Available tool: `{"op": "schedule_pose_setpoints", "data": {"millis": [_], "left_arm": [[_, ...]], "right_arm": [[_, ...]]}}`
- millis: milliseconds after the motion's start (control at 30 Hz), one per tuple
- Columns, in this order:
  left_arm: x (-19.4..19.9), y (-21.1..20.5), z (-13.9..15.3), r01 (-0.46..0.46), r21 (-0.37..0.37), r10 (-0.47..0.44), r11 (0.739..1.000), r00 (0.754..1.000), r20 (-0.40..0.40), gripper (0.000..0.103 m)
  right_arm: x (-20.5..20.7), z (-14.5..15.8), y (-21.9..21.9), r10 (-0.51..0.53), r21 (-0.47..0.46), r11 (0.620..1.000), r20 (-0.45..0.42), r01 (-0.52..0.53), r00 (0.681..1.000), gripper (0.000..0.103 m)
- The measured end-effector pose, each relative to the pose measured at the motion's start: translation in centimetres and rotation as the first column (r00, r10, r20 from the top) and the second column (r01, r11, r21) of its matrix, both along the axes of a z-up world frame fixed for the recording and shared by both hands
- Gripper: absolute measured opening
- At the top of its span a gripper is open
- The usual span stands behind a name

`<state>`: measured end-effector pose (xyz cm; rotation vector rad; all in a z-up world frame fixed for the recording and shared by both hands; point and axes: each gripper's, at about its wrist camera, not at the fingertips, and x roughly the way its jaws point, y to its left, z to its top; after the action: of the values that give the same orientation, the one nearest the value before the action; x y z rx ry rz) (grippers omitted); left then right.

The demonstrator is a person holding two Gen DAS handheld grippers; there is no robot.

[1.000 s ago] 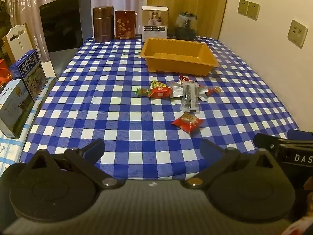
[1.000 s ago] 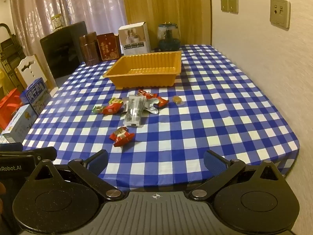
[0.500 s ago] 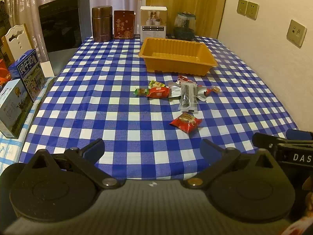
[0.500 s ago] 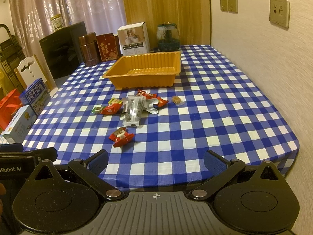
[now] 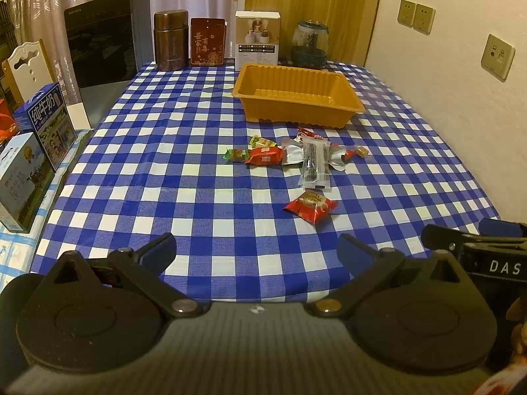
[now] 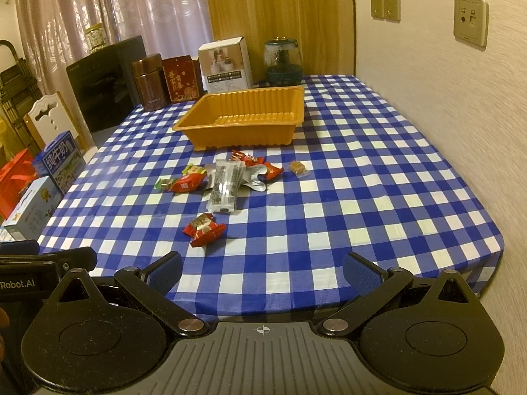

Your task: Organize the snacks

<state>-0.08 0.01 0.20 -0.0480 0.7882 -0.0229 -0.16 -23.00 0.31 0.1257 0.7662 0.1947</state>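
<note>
An empty orange tray (image 5: 298, 93) (image 6: 243, 118) stands on the blue checked table. In front of it lie several snacks: a red packet (image 5: 310, 205) (image 6: 204, 227) nearest me, a clear long pack (image 5: 314, 164) (image 6: 225, 186), a red candy (image 5: 265, 155) (image 6: 187, 183), a small green candy (image 5: 235, 154), a silver wrapper (image 6: 252, 177) and a brown cube (image 5: 361, 152) (image 6: 297, 167). My left gripper (image 5: 255, 251) and right gripper (image 6: 262, 268) are both open and empty at the table's near edge, well short of the snacks.
A brown canister (image 5: 170, 44), red tin (image 5: 207, 46), white box (image 5: 257, 41) and glass jar (image 5: 309, 44) line the far edge. A black appliance (image 5: 102, 39) and milk cartons (image 5: 42, 125) stand to the left. A wall runs along the right side.
Both grippers have barely shifted; the left view has drifted slightly. Nothing on the table has moved.
</note>
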Motion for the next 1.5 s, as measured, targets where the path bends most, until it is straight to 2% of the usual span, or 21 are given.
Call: {"op": "schedule_pose_setpoints", "data": {"millis": [1000, 1500], "left_arm": [[0.3, -0.2, 0.0, 0.007, -0.013, -0.007, 1.000, 1.000, 0.000, 0.103], [3.1, 0.3, -2.3, 0.072, -0.058, -0.075, 0.996, 0.996, -0.054, 0.103]], "right_arm": [[0.1, -0.1, -0.3, -0.012, 0.004, 1.000, 0.009, 0.012, 1.000, 0.103], [1.8, -2.1, -0.5, -0.013, -0.006, 1.000, 0.006, 0.013, 1.000, 0.103]]}}
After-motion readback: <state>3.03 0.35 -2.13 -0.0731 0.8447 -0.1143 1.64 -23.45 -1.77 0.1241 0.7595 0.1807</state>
